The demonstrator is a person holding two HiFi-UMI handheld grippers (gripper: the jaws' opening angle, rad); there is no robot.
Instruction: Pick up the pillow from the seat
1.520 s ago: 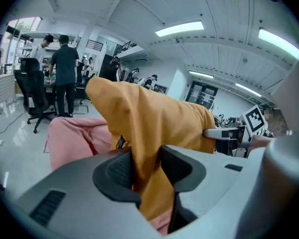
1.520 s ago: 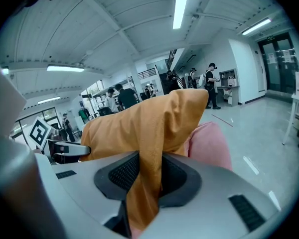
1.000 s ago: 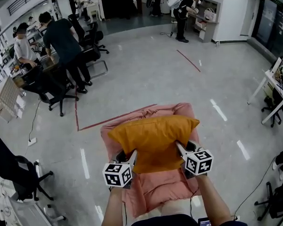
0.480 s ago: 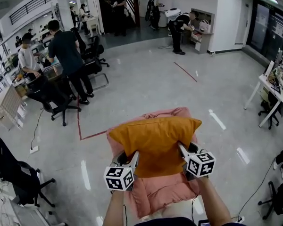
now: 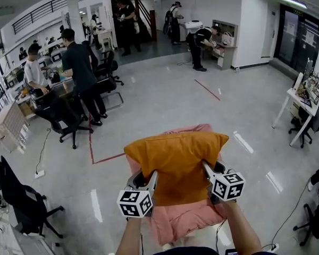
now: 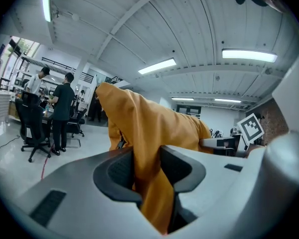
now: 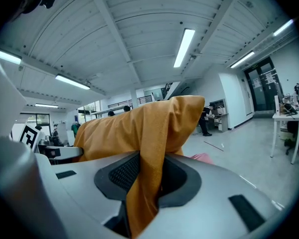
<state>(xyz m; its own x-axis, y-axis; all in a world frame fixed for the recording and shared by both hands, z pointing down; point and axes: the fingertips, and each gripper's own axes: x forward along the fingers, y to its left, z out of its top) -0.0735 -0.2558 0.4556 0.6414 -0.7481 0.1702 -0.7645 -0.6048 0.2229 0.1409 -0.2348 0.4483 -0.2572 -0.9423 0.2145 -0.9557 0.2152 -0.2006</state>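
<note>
- My left gripper [image 5: 149,179] is holding the left edge of the orange pillow [image 5: 175,161]. In the left gripper view its fingers [image 6: 120,172] are pinching a fold of the orange cloth tightly between them.
- The pillow is hanging between my two grippers, out in front of me and above the pink seat [image 5: 181,222]. Compared with a second ago it is riding higher, and it is hiding more of the pink at the seat's far end.
- I judge that the pillow is now clear of the seat, so the pick-up is nearly done. What is left is keeping both grips firm while I carry it.
- My right gripper [image 5: 206,168] is holding the right edge of the pillow. In the right gripper view its fingers [image 7: 120,176] are clamping a hanging fold of the same cloth. Both grips are looking the same as in the earlier pictures.
- I am seeing no box, bin or basket near the pillow. The seat is the only thing that was carrying it, and the part of its cover that shows is bearing nothing else.
</note>
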